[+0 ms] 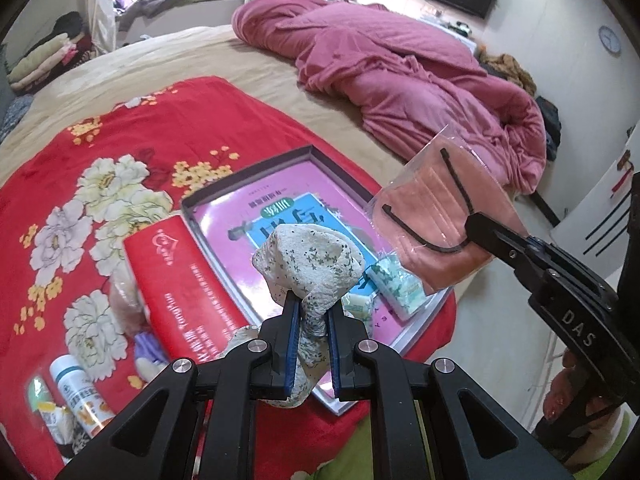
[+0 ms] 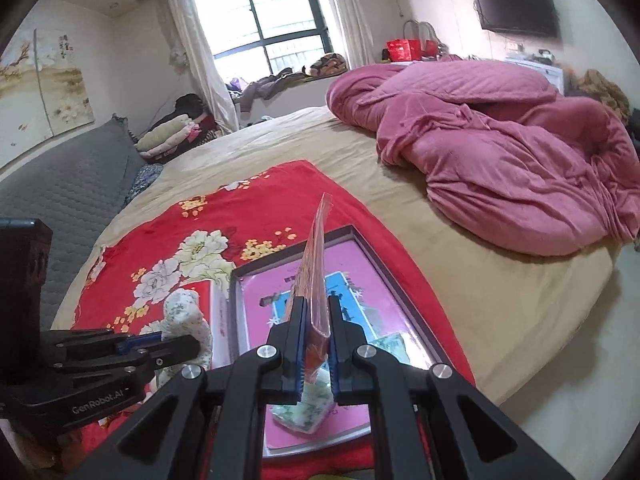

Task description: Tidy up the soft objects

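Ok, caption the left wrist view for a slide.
Left gripper clamps floral cloth; right gripper holds bagged orange mask above shallow box.

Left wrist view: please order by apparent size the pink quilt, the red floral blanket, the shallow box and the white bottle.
1. red floral blanket
2. pink quilt, though it lies farther away
3. shallow box
4. white bottle

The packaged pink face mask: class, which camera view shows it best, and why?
The left wrist view: the packaged pink face mask faces the camera, ear loops visible, pinched by the right gripper. The right wrist view shows it only edge-on between that gripper's fingers.
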A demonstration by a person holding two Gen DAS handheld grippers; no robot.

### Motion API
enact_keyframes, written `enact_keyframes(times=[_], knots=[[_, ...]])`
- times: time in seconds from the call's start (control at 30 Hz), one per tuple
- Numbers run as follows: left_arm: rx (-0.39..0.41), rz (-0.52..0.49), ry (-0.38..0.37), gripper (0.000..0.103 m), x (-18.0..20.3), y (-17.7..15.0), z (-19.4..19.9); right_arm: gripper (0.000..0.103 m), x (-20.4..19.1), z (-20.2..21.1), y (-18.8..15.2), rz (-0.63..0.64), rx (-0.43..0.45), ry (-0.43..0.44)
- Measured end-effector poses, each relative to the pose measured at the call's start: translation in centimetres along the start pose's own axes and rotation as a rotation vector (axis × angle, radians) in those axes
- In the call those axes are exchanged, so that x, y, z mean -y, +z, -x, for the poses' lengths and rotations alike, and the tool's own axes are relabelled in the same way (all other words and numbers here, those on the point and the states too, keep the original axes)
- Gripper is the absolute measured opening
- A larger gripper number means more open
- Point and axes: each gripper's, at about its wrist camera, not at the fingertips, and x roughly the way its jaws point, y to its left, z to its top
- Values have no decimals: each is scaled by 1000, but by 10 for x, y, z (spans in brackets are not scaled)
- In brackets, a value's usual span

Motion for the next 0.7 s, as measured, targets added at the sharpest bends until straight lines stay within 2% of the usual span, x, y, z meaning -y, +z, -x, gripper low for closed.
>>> enact_keyframes(times=[0.37,0.7], knots=[[-68,-33,7,13,12,6,-45,9,31,-19,-10,-63,-33,-18],[-149,-78,37,13,21,6,-84,9,42,-45,-24,-91,-91,-9]])
